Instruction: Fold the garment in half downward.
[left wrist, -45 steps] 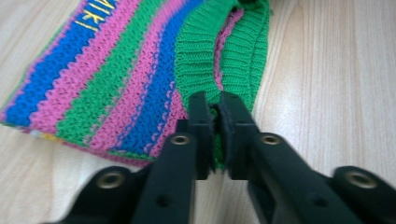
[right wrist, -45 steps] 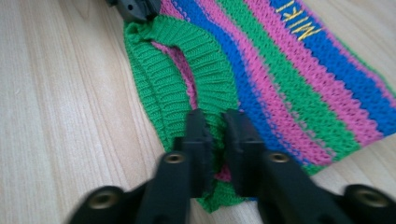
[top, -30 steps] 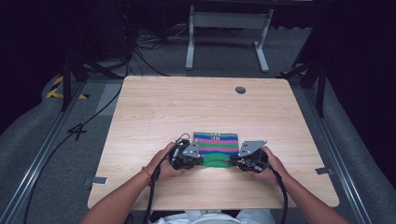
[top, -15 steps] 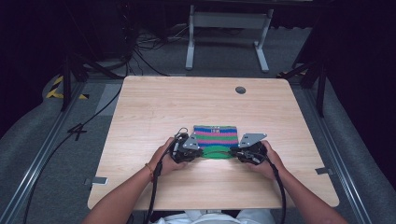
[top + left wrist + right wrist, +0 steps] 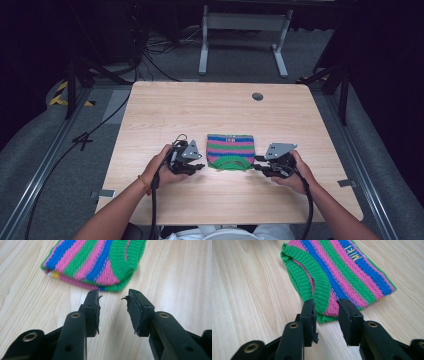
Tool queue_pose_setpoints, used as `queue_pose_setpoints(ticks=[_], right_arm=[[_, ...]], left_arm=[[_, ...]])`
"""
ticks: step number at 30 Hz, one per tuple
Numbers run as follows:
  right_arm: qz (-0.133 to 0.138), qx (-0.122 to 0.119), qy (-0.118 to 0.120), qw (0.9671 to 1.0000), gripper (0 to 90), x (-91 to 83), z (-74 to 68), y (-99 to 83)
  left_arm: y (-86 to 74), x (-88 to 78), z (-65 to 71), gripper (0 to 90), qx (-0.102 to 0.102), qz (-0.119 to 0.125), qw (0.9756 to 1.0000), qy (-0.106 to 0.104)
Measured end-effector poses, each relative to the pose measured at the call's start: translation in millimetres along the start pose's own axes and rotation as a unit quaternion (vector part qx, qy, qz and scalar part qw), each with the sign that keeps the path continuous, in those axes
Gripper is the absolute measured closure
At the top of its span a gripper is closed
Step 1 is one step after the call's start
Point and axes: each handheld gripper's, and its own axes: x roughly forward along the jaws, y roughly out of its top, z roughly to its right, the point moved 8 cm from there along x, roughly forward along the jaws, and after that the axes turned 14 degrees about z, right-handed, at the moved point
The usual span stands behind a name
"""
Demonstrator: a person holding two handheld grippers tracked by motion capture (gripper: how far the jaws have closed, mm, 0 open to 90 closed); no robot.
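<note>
A small knitted piece [image 5: 231, 151] with pink, blue and green stripes and a green ribbed edge lies flat near the table's front middle. My left gripper [image 5: 200, 167] sits just left of its near corner, open and holding nothing. In the left gripper view the left gripper [image 5: 112, 296] has the knit [image 5: 95, 260] lying a little beyond its tips. My right gripper [image 5: 257, 166] is at the knit's near right corner, open. In the right gripper view the right gripper [image 5: 325, 305] has the green ribbed edge [image 5: 317, 287] reaching its tips, not pinched. Yellow lettering [image 5: 352, 252] runs along one blue stripe.
The light wooden table [image 5: 200, 110] has a round cable hole [image 5: 257, 96] at the back right. Cables trail from both grippers over the near edge. Dark floor, cables and a metal stand base [image 5: 240, 30] lie beyond the far edge.
Both grippers have slid outward, away from each other, from over the knit's near corners to its sides. The knit now lies flat.
</note>
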Motion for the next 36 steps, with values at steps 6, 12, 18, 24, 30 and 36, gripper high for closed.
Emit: queue_pose_setpoints(ticks=[6, 12, 18, 24, 30, 36], right_arm=[[-0.008, -0.003, -0.018, 0.9998, 56.6, -23.7, 6.2, -8.9], [-0.011, 0.005, -0.041, 0.9991, 47.3, -49.5, 17.4, -26.0], [-0.019, 0.01, -0.075, 0.997, 39.3, -74.5, 30.8, -47.9], [-0.016, 0.05, -0.11, 0.9926, 33.0, -98.1, 42.6, -76.6], [-0.015, 0.098, -0.149, 0.9839, 28.9, -121.1, 52.3, -104.9], [-0.002, 0.14, -0.162, 0.9768, 27.4, -136.5, 52.7, -126.1]], left_arm=[[-11.1, -24.1, -1.3, 48.9, -0.003, -0.009, 0.9997, 0.025], [-30.0, -44.0, -3.8, 37.5, -0.018, -0.016, 0.9981, 0.056], [-54.4, -59.8, -9.2, 30.1, -0.055, -0.012, 0.9957, 0.074], [-80.6, -71.8, -11.4, 25.4, -0.078, -0.02, 0.9934, 0.082], [-99.3, -85.7, -16.1, 24.2, -0.11, -0.009, 0.9899, 0.089], [-113.6, -92.6, -19.0, 22.3, -0.134, -0.008, 0.9871, 0.087]])
